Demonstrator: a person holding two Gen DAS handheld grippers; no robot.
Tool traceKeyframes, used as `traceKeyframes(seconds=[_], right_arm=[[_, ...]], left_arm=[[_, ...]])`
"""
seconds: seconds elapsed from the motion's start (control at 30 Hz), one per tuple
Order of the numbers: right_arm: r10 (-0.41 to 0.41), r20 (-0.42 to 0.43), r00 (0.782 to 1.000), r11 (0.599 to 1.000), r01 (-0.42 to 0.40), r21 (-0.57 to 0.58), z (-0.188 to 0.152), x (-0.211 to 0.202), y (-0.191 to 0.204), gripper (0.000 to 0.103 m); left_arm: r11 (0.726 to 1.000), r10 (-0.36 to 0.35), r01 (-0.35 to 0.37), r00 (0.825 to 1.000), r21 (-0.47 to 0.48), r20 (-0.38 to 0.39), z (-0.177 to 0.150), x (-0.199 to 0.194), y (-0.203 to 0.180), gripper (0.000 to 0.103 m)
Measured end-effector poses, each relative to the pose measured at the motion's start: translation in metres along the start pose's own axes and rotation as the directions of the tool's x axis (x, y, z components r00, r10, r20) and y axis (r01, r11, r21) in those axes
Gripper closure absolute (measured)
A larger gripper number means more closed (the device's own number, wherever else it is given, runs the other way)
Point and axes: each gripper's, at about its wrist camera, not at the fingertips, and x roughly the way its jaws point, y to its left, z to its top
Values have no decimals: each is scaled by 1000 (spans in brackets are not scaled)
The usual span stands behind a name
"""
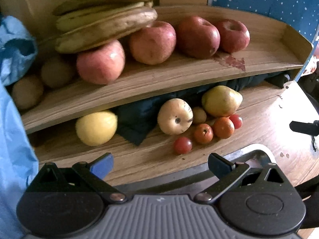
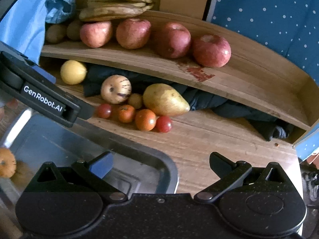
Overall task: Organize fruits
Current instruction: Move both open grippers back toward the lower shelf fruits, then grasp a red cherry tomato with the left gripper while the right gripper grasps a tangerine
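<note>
Several red apples (image 1: 152, 42) (image 2: 133, 33), a bunch of bananas (image 1: 105, 16) (image 2: 119, 0) and kiwis (image 1: 56, 71) lie on the upper wooden shelf (image 1: 179, 73). Below, on the wooden table (image 2: 199, 139), lie a yellow pear (image 1: 96, 127) (image 2: 73, 72), a striped pale melon (image 1: 175, 116) (image 2: 116, 89), a green-yellow pear (image 1: 221, 100) (image 2: 165, 99), and small tomatoes and oranges (image 1: 203, 133) (image 2: 145, 119). My left gripper (image 1: 160, 164) is open and empty, short of the fruit. My right gripper (image 2: 161, 164) is open and empty over the tray corner. The left gripper's body (image 2: 43, 99) shows in the right wrist view.
A metal tray (image 2: 79, 139) lies on the table in front, with an orange fruit (image 2: 7, 164) in its left part. A dark cloth (image 2: 229, 103) lies under the shelf. Blue plastic (image 1: 14, 119) hangs at left. A blue dotted panel (image 2: 269, 20) stands behind.
</note>
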Motion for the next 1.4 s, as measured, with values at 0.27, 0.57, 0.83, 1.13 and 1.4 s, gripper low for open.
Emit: traceKeyframes(seconds=[0.27, 0.57, 0.83, 1.13, 1.4], right_arm=[[-20, -1, 1000, 997, 20, -71, 8, 17, 3, 1], [-46, 19, 999, 989, 48, -138, 17, 30, 15, 10], [-37, 30, 999, 984, 42, -171, 24, 38, 22, 19], [-26, 38, 999, 973, 34, -229, 26, 44, 30, 43], [-7, 34, 999, 968, 16, -251, 27, 47, 37, 54]], left_arm=[[1000, -18, 19, 999, 17, -40, 6, 22, 4, 0], [996, -84, 85, 995, 33, -57, 8, 36, 6, 1], [988, -145, 148, 987, 35, -63, 11, 43, 6, 14], [979, -200, 202, 978, 20, -65, 12, 42, 17, 37], [977, -212, 214, 976, 22, -53, 15, 43, 16, 51]])
